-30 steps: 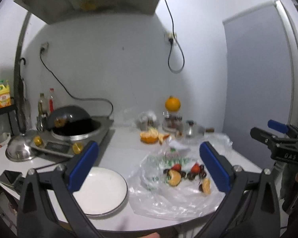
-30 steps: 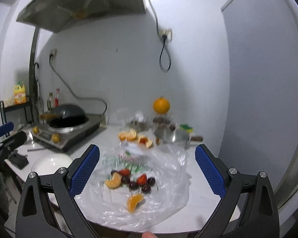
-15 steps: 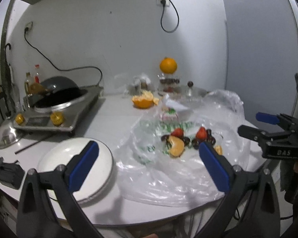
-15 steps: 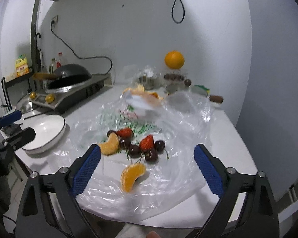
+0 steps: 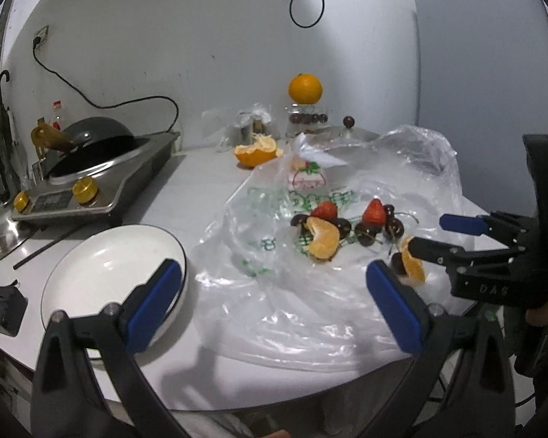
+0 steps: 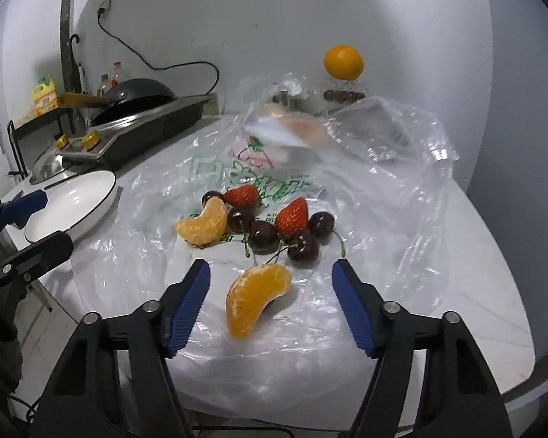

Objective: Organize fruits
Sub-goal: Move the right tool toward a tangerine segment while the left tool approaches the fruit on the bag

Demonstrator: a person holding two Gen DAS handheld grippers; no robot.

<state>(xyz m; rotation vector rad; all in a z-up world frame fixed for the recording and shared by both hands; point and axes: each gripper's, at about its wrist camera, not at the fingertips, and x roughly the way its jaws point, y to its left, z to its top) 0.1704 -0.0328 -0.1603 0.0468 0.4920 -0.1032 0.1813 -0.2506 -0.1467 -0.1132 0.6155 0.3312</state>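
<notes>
The right gripper (image 6: 270,292), its jaws spread but just closing, straddles the curved orange tangerine segment (image 6: 255,297) without touching it; the crinkled clear plastic bag (image 6: 383,189) beneath could snag or slide.

We see bare surface (image 5: 208,189) between the stove (image 5: 102,186) and the plastic bag (image 5: 274,292); cherries (image 6: 263,235) crowd behind the near orange segment (image 6: 254,297).

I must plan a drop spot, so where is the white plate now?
In the left wrist view the white plate sits low on the left, between the stove and the plastic bag.
</notes>
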